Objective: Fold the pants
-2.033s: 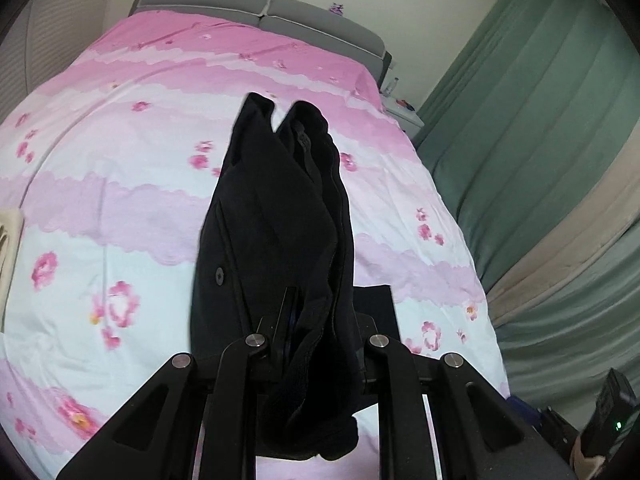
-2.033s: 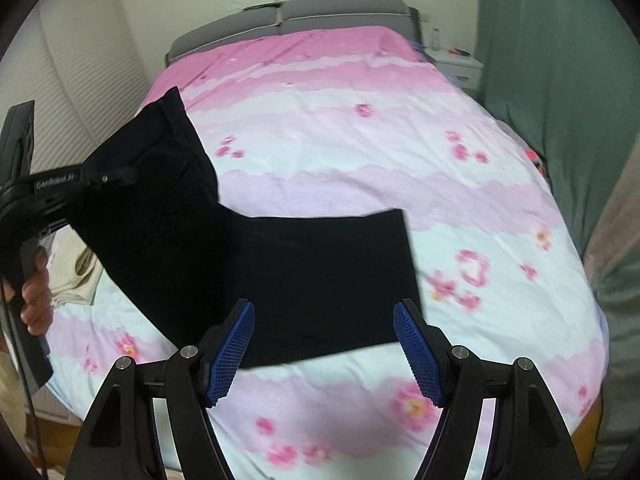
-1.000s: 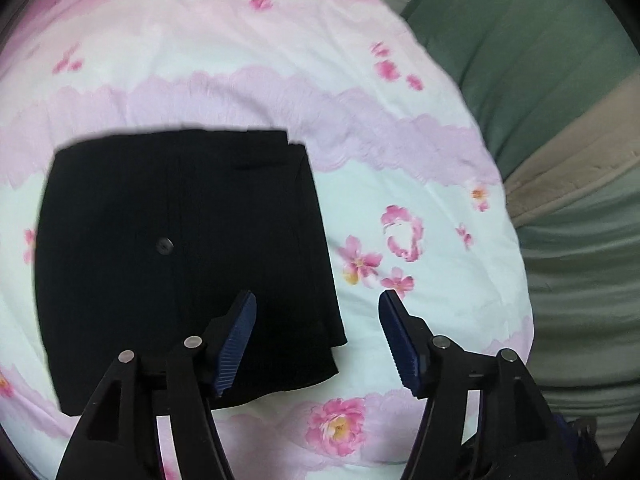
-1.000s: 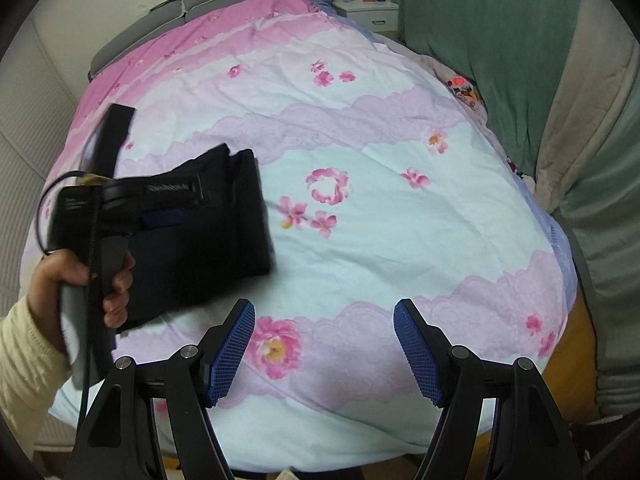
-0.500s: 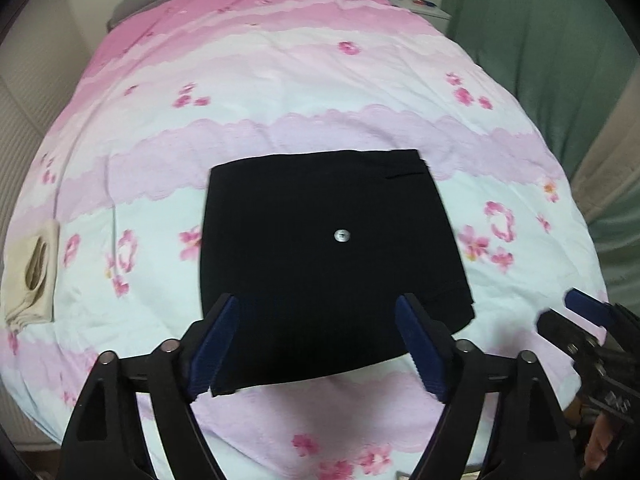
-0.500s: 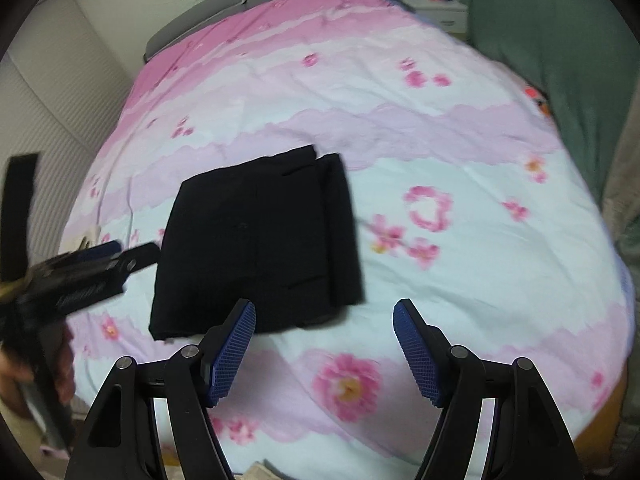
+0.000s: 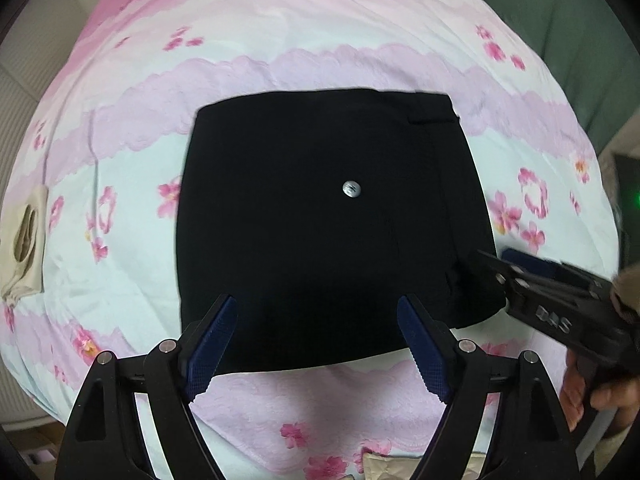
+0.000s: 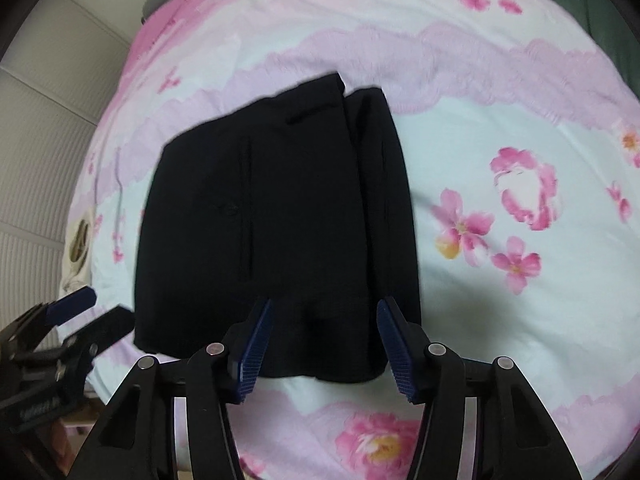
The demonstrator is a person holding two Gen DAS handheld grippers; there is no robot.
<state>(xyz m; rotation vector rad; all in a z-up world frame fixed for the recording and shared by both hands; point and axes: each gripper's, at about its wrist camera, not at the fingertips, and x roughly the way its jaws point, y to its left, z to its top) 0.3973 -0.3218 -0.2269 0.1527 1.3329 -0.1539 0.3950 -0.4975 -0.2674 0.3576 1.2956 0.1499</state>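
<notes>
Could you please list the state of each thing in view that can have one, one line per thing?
Black pants: folded into a compact rectangle, lying flat on the bed, held by neither gripper.
Left gripper: open, hovering over the pants' near edge.
Right gripper: open, above the pants' near right corner.
Floral bedspread: spread out, slightly creased.
Beige garment: lying at the bed's left edge.

Soft, even indoor light fell across both views, casting no hard shadows. The black pants point(image 7: 320, 220) swallowed detail, nearly featureless. Fisheye bending curved the bedspread point(image 7: 280, 32) towards dark vignetted corners. The right wrist view was motion-blurred, especially along its fabric edges.
</notes>
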